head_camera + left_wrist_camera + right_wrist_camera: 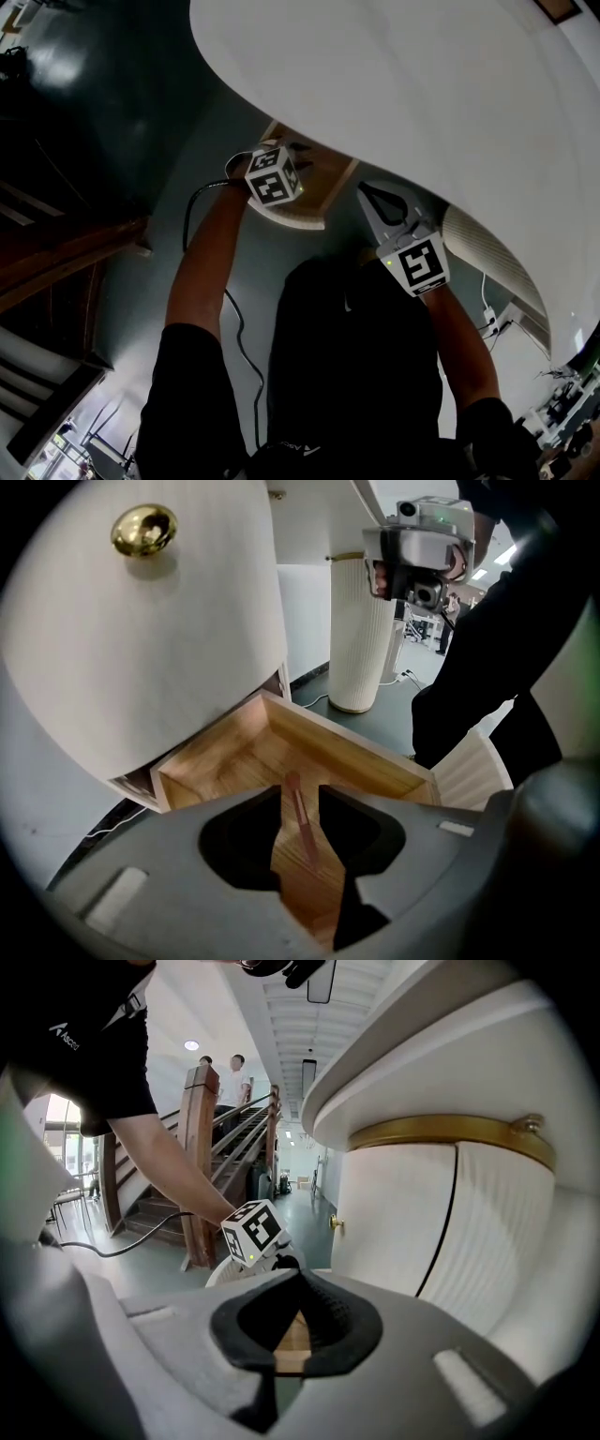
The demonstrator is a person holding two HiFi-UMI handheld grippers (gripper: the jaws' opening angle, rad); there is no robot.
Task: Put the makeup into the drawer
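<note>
- While the left gripper (301,791) hangs over the open drawer (352,750), its matte grey jaws with black pads stand wide apart and grip nothing.
- The makeup (303,825), a slim pinkish-red stick, lies loose on the drawer's floor and shows in the gap between those jaws.
- The drawer is pale, straight-grained wood with mitred walls, and it sits under a curved, smooth white cabinet front (141,649) with a round, shiny brass knob (143,529).
- The right gripper (300,1279) is empty, its ribbed black tips meeting.
- The surface (422,94) is a smooth, white, rounded top above a fluted white column (361,630) and a brass band (450,1133).
- The marker cube (253,1232) carries black-and-white square patterns, and the white print on the black sleeve (70,1040) is too small to read.
</note>
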